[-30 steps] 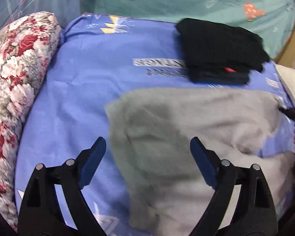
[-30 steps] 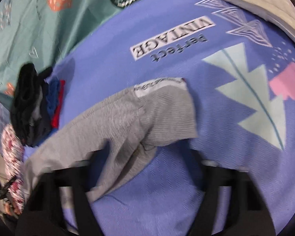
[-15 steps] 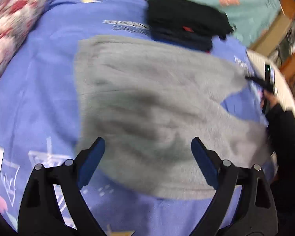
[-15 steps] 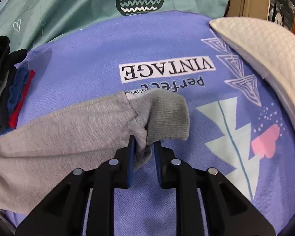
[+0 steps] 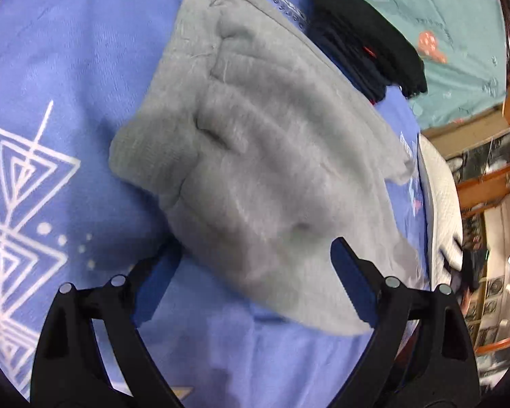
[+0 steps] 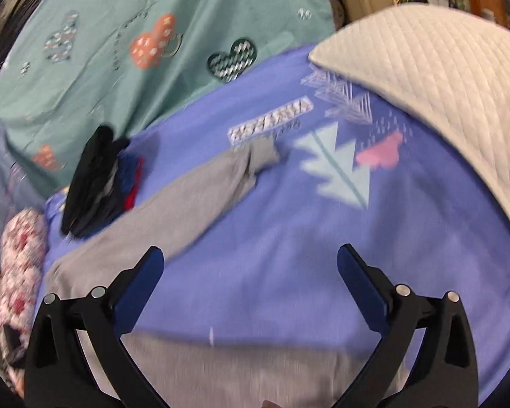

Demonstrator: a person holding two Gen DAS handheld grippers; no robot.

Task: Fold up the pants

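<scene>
The grey pants [image 5: 265, 156] lay spread on a blue printed bed sheet [image 5: 51, 68], rumpled, with several soft ridges across the cloth. In the left wrist view the left gripper [image 5: 251, 272] stood with its jaws wide apart and held nothing. The near edge of the pants lay between its two fingers: the right finger showed in front of the grey cloth, and the left finger showed over the bare sheet, just beside the edge of the pants. Whether the pads touched the cloth, I could not tell.

In the right wrist view the right gripper [image 6: 250, 272] was also wide open, and its jaws had just been opening. Nothing was between them, only blue sheet. One grey leg [image 6: 200, 200] ran away from the left finger toward a ribbed cuff [image 6: 263, 154], which lay far ahead of the claw, next to a white printed label on the sheet. Another part of the pants lay at the lower edge of this view, below the fingers. This picture was blurred.

A stack of dark folded clothes [image 6: 95, 183] sat beyond the pants, touching their far edge in the left wrist view. A white quilted pillow [image 6: 442, 85] lay at the right, a floral pillow [image 6: 20, 255] at the left, and a teal sheet with hearts [image 6: 136, 51] behind.
</scene>
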